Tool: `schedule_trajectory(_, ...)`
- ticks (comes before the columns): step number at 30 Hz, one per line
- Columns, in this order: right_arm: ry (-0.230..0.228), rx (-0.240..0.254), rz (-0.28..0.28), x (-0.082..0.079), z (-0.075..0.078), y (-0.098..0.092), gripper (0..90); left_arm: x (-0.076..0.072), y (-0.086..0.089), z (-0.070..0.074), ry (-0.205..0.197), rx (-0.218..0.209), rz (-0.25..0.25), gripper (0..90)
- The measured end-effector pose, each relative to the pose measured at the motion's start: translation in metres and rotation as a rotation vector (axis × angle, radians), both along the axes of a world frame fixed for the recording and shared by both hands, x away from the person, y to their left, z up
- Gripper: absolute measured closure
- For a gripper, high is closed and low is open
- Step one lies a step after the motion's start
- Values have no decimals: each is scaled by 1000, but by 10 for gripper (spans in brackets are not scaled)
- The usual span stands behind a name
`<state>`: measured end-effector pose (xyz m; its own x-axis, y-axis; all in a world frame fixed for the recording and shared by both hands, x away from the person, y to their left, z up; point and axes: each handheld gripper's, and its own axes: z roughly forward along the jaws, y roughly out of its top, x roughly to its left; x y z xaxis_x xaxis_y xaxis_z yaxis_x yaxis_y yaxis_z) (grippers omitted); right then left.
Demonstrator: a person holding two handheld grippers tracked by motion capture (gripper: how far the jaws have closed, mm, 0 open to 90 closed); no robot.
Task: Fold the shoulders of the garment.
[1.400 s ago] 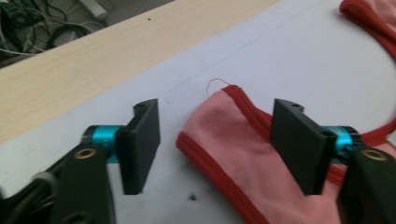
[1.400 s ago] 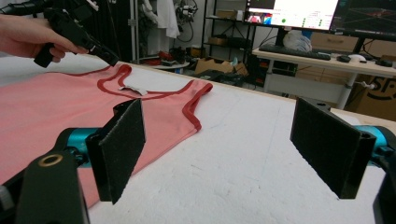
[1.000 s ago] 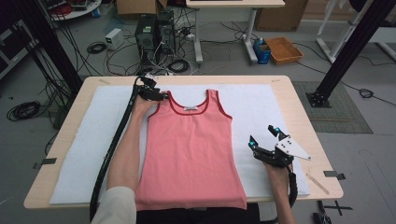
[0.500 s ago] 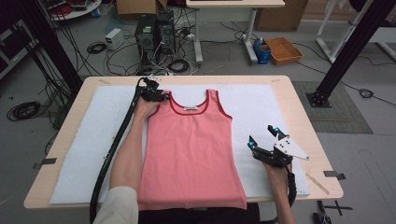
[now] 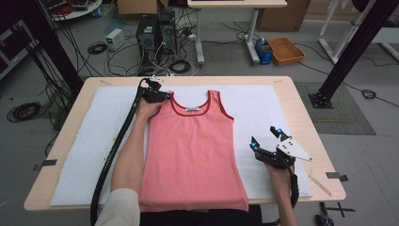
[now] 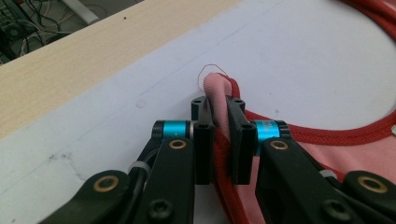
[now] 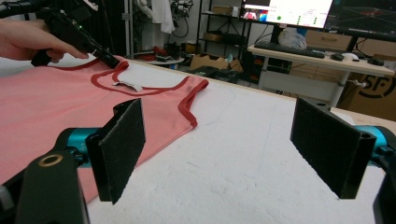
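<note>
While the pink tank top [image 5: 193, 150] lies flat on the white-covered table [image 5: 282, 84], its left strap gets pinched!
Left gripper [image 6: 219, 133] has just been closing and now clamps the strap tip [image 6: 217, 86]; right gripper [image 5: 268, 141] waits wide apart beside the hem side, holding nothing. Fold looks about to start: next, lift that strap without dragging the shirt.

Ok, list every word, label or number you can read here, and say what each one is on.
"SF": large dark letters on the cardboard box at the far right of the right gripper view.
Neck label of the pink tank top: too small to read.
Monitor screens: text too small and blurred to read.
</note>
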<state>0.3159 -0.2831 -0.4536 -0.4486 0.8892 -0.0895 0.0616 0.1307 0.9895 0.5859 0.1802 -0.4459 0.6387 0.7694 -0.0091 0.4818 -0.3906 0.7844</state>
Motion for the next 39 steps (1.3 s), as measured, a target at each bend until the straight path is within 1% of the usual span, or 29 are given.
schedule_trajectory(4,-2,-2,-2,0,0,0,178,-2,0,6,-9,-6,-12,822)
schedule_trajectory(6,-2,-2,-2,0,0,0,178,-5,-1,8,-4,-4,-24,822)
schedule_trajectory(8,-5,-4,-1,0,0,0,178,-8,-3,13,-8,13,-48,822)
schedule_trajectory(10,0,-1,-2,0,0,0,178,-13,-5,19,-15,19,-74,822)
schedule_trajectory(12,2,-2,-2,0,0,0,178,-18,-8,25,-31,33,-98,822)
schedule_trajectory(13,1,-2,0,0,0,0,178,-21,-8,27,-46,27,-98,822)
schedule_trajectory(14,-1,-4,0,0,0,0,178,-23,-8,29,-46,23,-100,822)
schedule_trajectory(15,-1,-4,0,0,0,0,178,-26,-8,30,-47,10,-101,822)
schedule_trajectory(18,0,-3,0,0,0,0,178,-35,-4,32,-35,-6,-107,821)
schedule_trajectory(23,5,1,-2,0,0,0,178,-50,5,37,-24,-13,-109,821)
schedule_trajectory(24,4,1,-2,0,0,0,178,-54,6,38,-17,-29,-108,821)
schedule_trajectory(28,1,-3,0,0,0,0,178,-67,8,41,-29,-47,-126,821)
schedule_trajectory(30,4,0,-2,0,0,0,178,-74,6,42,-22,-43,-136,821)
schedule_trajectory(31,2,-1,-2,0,0,0,178,-77,5,43,-28,-36,-143,821)
schedule_trajectory(34,2,2,-2,0,0,0,178,-88,3,45,-49,-44,-156,821)
schedule_trajectory(37,1,5,3,0,0,-1,178,-95,2,44,-41,-26,-166,821)
schedule_trajectory(39,3,8,1,0,0,-1,178,-100,2,43,-47,-25,-169,821)
